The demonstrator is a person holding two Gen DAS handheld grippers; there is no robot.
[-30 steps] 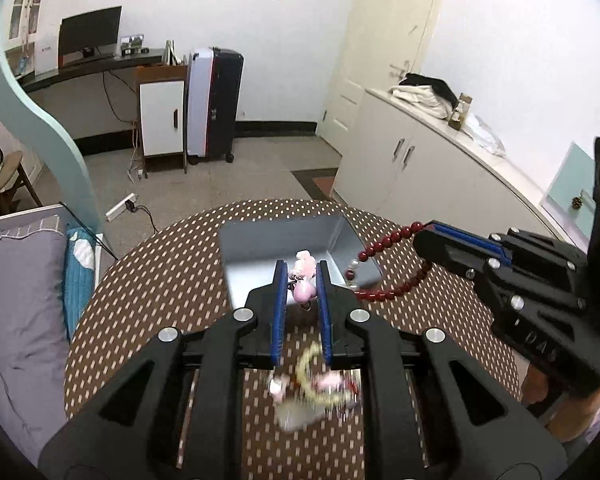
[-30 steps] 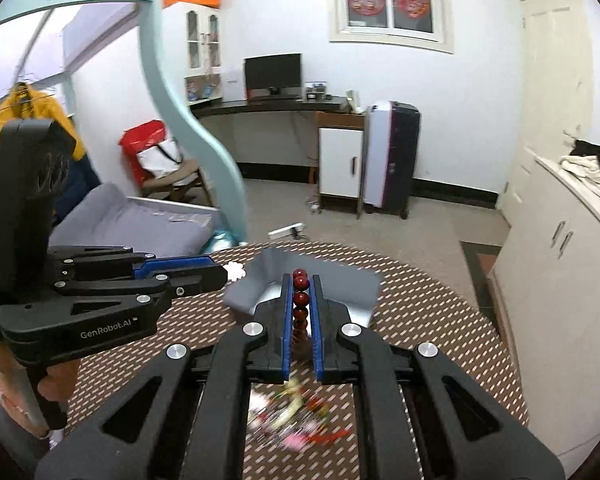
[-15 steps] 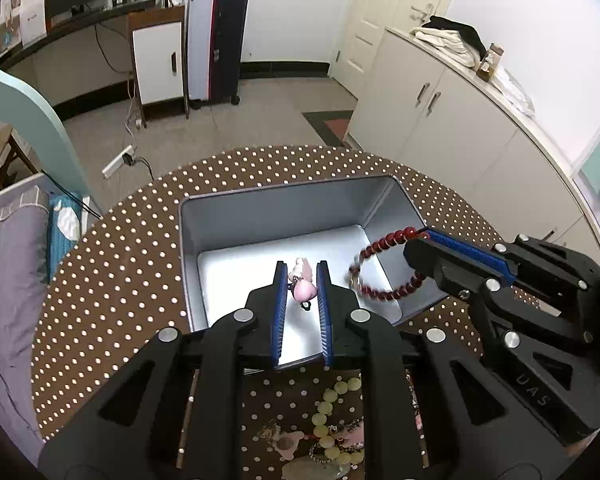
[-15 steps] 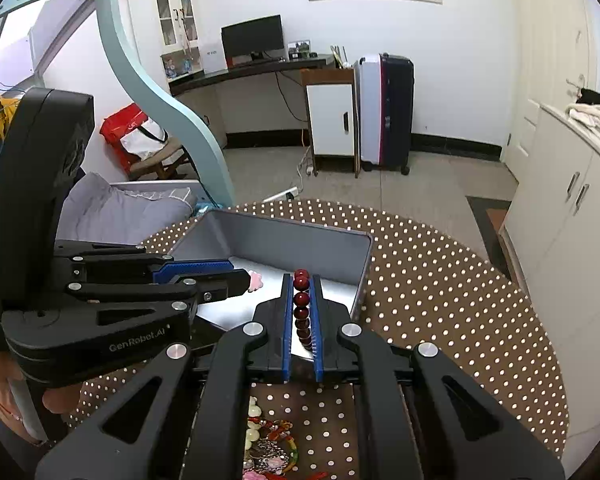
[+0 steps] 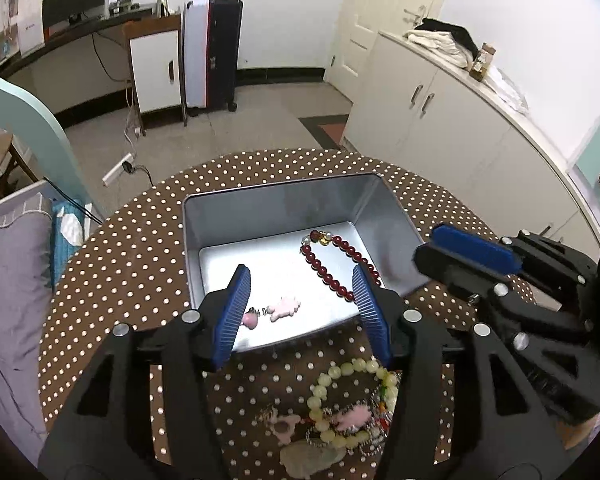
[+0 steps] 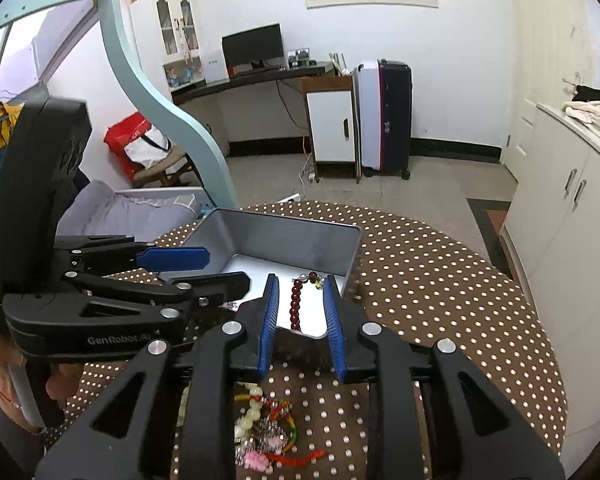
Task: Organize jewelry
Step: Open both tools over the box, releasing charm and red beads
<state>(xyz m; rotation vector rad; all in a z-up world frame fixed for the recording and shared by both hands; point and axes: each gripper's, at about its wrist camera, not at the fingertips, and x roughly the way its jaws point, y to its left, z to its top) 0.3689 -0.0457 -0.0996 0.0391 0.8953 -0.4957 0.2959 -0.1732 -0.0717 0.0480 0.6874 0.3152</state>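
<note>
A silver metal box (image 5: 284, 200) stands on the round polka-dot table (image 5: 140, 248); it also shows in the right wrist view (image 6: 284, 236). A dark red bead bracelet (image 5: 332, 268) and a small pink charm (image 5: 278, 307) lie inside it. The bracelet also shows in the right wrist view (image 6: 298, 304). My left gripper (image 5: 300, 300) is open and empty over the box's near edge. My right gripper (image 6: 300, 312) is open and empty above the box's near right corner. A pile of jewelry (image 5: 340, 412) with pale green beads lies on the table below both grippers; it also shows in the right wrist view (image 6: 268, 428).
White cabinets (image 5: 452, 120) stand to the right of the table. A grey cushion (image 5: 8, 280) and a teal curved frame (image 6: 152, 88) are on the left. A suitcase (image 6: 384, 116) and a desk stand at the far wall.
Both grippers opened. The pink charm dropped from the left gripper and the red bracelet from the right gripper; both now lie in the box.
</note>
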